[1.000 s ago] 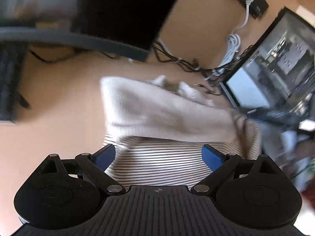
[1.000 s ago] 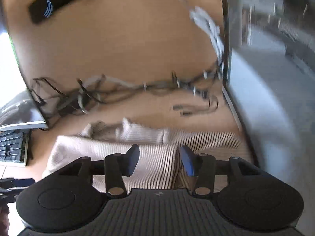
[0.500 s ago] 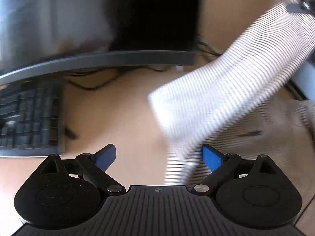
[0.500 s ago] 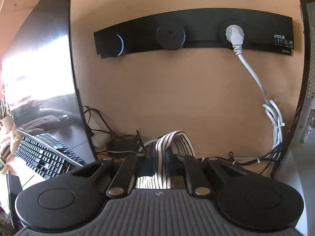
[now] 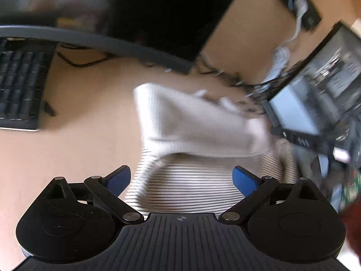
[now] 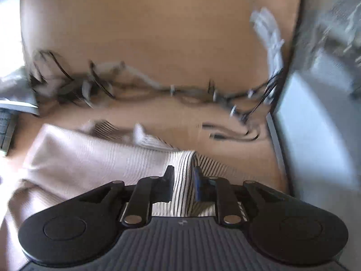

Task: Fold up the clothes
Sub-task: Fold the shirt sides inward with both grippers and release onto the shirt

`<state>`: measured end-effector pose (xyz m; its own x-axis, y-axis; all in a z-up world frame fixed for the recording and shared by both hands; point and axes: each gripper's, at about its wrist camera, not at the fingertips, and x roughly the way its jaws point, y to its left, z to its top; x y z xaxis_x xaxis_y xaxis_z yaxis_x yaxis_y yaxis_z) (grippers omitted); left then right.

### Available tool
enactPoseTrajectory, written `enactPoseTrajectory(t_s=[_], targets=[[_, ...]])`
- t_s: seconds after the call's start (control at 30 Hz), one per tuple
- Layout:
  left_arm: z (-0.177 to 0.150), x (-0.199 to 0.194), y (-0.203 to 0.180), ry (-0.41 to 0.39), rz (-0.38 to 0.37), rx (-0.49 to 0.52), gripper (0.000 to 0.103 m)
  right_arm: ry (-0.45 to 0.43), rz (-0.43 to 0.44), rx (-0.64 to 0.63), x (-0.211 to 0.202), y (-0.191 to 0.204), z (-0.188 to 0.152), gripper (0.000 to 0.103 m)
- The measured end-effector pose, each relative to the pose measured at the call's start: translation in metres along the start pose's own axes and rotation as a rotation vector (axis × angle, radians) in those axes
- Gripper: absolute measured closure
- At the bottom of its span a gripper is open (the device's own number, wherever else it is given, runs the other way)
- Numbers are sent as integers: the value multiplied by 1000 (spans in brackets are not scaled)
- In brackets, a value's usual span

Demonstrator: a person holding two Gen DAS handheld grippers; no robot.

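A cream shirt with thin dark stripes [image 5: 203, 180] lies on the tan desk, its upper part folded over so the pale side [image 5: 191, 126] shows. My left gripper [image 5: 180, 170] hovers open over the shirt's near striped edge, with nothing pinched between its blue pads. In the right wrist view the same shirt [image 6: 90, 158] spreads to the left. My right gripper [image 6: 183, 169] has a narrow fold of striped cloth between its fingers. Its jaws are opening, and the cloth still fills the gap. Both views are motion-blurred.
A black keyboard [image 5: 20, 83] sits at the left under a dark monitor [image 5: 146, 11]. A tangle of cables [image 6: 158, 90] runs along the back of the desk. A glass-sided computer case [image 5: 315, 90] stands at the right. A wall socket strip [image 5: 302, 4] holds a white plug.
Half a second ago the right gripper held the striped fold high, facing the wall. Now it is low over the desk with the fold laid across the shirt. The left view swung left and back.
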<state>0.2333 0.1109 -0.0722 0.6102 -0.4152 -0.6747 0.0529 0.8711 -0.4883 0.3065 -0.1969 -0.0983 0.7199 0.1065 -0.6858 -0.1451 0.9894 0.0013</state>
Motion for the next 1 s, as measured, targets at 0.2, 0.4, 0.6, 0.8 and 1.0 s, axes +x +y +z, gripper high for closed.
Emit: enactPoseTrajectory(t_s=[0.2, 0.4, 0.6, 0.8, 1.0], targets=[[7, -17, -26, -163, -89, 94, 0, -35, -56, -220, -109, 18, -55, 51], [18, -19, -39, -147, 73, 91, 0, 130, -222, -417, -90, 48, -137, 52], [15, -32, -36, -133, 97, 125, 0, 127, -331, -422, -64, 53, -135, 90], [2, -42, -12, -122, 102, 112, 0, -137, -389, -375, -111, 56, -36, 100], [-11, -48, 8, -111, 98, 39, 0, -397, -364, -593, -139, 108, 52, 100]])
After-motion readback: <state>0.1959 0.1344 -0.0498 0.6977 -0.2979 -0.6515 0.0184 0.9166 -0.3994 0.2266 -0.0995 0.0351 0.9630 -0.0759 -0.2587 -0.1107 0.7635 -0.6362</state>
